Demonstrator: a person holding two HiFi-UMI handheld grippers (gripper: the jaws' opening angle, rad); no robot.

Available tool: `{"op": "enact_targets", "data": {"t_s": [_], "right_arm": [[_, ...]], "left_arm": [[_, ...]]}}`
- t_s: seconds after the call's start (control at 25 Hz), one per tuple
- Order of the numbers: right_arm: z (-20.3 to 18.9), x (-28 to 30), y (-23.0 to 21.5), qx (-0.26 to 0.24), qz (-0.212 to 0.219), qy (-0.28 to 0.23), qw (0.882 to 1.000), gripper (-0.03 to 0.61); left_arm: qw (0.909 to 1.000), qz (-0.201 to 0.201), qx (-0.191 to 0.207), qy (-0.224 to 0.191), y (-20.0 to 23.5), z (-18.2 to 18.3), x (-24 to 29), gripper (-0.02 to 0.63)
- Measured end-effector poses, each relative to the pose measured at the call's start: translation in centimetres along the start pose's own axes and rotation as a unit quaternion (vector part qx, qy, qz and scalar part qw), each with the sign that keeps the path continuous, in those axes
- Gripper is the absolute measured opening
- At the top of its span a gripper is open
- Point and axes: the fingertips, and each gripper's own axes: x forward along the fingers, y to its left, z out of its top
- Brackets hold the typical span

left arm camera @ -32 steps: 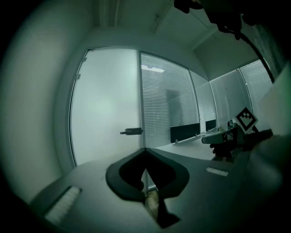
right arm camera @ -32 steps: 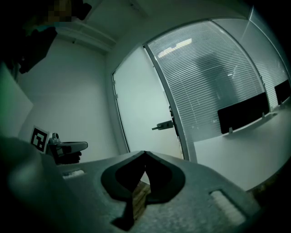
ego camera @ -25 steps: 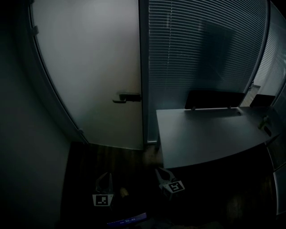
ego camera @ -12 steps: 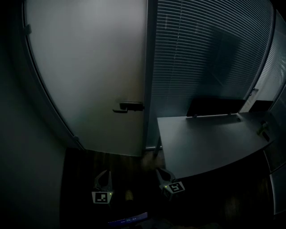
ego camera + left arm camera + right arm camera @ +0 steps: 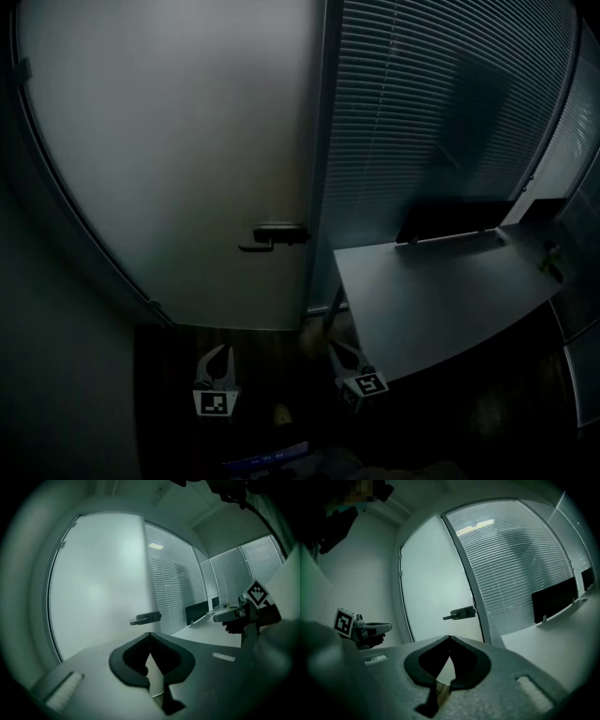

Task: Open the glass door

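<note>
The 2 grippers are hanging low, side by side and well apart. The left gripper and the right gripper are both pointing forward, nearly level. Each one's jaws are meeting at the tips, gripping nothing.

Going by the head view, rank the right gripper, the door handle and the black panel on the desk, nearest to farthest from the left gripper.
From the left gripper:
1. Right gripper, beside it on the right.
2. Door handle, ahead on the door.
3. Black panel, at the desk's far edge, farther right.
</note>
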Motion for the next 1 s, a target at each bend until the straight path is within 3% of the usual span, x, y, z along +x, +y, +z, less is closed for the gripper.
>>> {"op": "enact_targets", "data": {"t_s": [0.48,1.0], "right_arm": [[0.5,4.9,-0.6,0.01,-0.038,-0.011,0.999,0.002],[0.1,10.7,-6.5,0.013,-0.048,-0.014,0.999,0.002]], "left_arm": [[0.9989,-0.045,0.016,-0.003,3.7,-0.1,6.6,0.005],[0.9984,-0.052,0.02,0.01,6.1,-0.9,15.9,0.009]]}}
